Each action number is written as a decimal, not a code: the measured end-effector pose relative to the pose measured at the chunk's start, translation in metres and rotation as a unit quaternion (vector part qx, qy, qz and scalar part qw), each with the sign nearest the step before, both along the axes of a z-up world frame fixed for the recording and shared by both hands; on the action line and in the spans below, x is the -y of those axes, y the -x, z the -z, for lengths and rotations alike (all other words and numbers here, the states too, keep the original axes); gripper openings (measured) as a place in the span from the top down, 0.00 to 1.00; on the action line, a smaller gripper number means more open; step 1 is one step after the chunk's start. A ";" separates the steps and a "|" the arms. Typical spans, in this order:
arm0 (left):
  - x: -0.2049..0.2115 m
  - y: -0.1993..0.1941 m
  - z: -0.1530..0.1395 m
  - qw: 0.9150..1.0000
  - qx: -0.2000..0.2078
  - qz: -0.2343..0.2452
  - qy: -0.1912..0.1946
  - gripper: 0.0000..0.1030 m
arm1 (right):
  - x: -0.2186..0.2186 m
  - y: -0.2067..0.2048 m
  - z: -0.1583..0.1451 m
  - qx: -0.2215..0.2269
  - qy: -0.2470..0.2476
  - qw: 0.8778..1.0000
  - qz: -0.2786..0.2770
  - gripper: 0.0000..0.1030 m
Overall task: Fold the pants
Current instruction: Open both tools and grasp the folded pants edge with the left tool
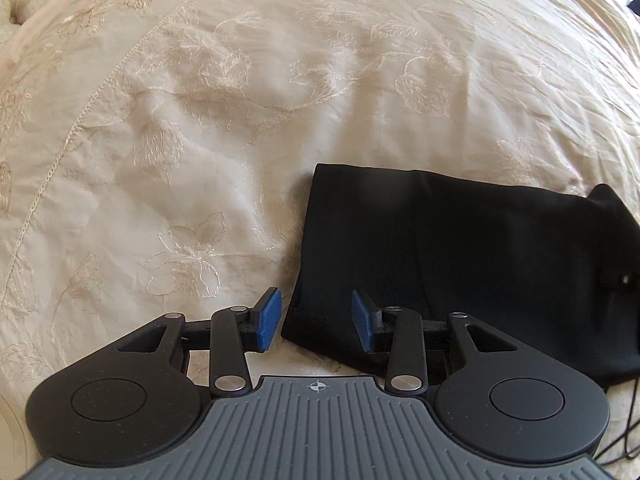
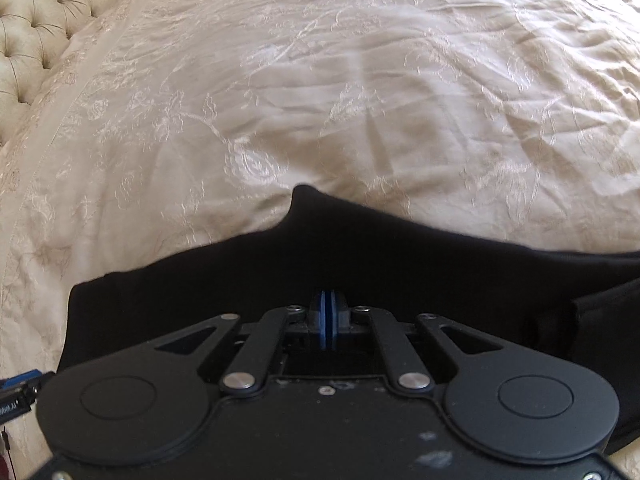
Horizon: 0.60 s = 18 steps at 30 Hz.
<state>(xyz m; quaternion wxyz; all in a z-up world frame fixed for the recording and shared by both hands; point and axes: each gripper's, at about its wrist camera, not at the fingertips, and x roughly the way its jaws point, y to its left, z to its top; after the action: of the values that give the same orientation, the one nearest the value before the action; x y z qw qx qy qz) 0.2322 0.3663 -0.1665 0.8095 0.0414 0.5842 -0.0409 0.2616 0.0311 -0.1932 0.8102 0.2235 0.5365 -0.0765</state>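
The black pants [image 1: 460, 264] lie folded flat on the cream bedspread, at the lower right of the left wrist view. My left gripper [image 1: 318, 312] is open, its blue pads astride the near left corner of the pants, holding nothing. In the right wrist view the pants [image 2: 280, 276] stretch across the lower half. My right gripper [image 2: 329, 312] is shut, blue pads pressed together just above the black cloth; I cannot tell whether any cloth is pinched between them.
The embroidered cream bedspread [image 1: 240, 100] covers the whole bed. A tufted headboard [image 2: 44, 20] stands at the far left of the right wrist view. A thin black cable [image 1: 632, 420] hangs at the right edge of the left wrist view.
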 end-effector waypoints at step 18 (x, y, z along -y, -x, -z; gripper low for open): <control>-0.016 -0.032 0.055 0.993 -0.088 0.020 0.078 0.32 | -0.043 0.062 0.012 -0.031 -0.020 0.999 -0.029 0.71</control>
<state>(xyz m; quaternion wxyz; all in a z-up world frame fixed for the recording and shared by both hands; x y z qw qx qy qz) 0.2642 0.3824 -0.2212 0.7546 -0.0135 0.6473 -0.1062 0.1993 0.0738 -0.2056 0.7900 0.2221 0.5693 -0.0494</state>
